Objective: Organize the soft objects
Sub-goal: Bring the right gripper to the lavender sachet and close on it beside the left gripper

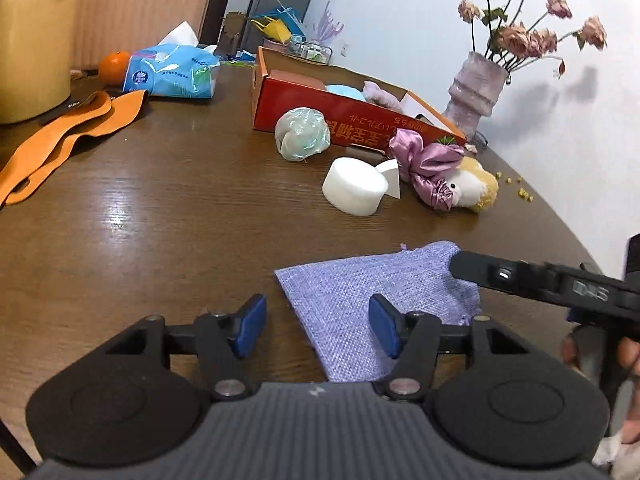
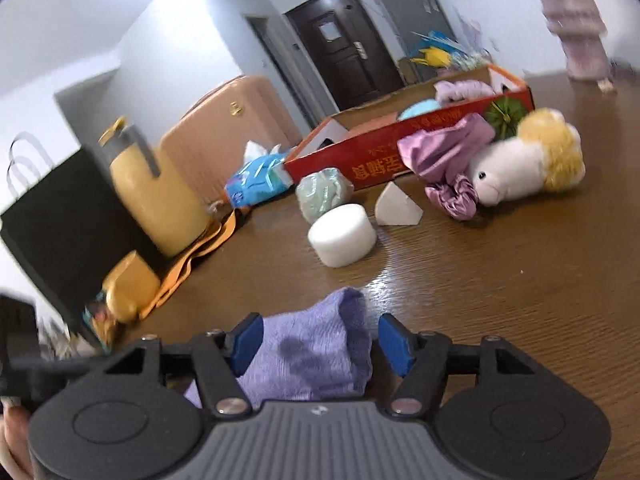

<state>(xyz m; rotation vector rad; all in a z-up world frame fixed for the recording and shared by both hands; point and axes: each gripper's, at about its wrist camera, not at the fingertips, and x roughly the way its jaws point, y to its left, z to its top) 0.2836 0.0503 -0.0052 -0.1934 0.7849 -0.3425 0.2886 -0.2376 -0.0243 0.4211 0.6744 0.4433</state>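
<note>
A lilac woven cloth pouch [image 1: 372, 296] lies on the brown table near the front edge. My left gripper [image 1: 318, 326] is open, its blue pads straddling the pouch's left corner. My right gripper [image 2: 320, 344] is open around the pouch [image 2: 316, 352], whose edge bulges up between the pads; its arm enters the left wrist view from the right [image 1: 520, 278]. Farther off lie a white foam cylinder [image 1: 354, 190], a white foam wedge [image 1: 392, 178], a pale green soft ball [image 1: 302, 133], a purple satin scrunchie [image 1: 428, 164] and a plush toy [image 1: 474, 186].
A red cardboard box [image 1: 320, 108] holding soft items stands at the back. A lilac vase of dried flowers [image 1: 476, 92], a blue tissue pack [image 1: 172, 72], an orange [image 1: 114, 66], orange cloth [image 1: 68, 136], a yellow kettle [image 2: 156, 200] and a black bag [image 2: 68, 216] ring the table.
</note>
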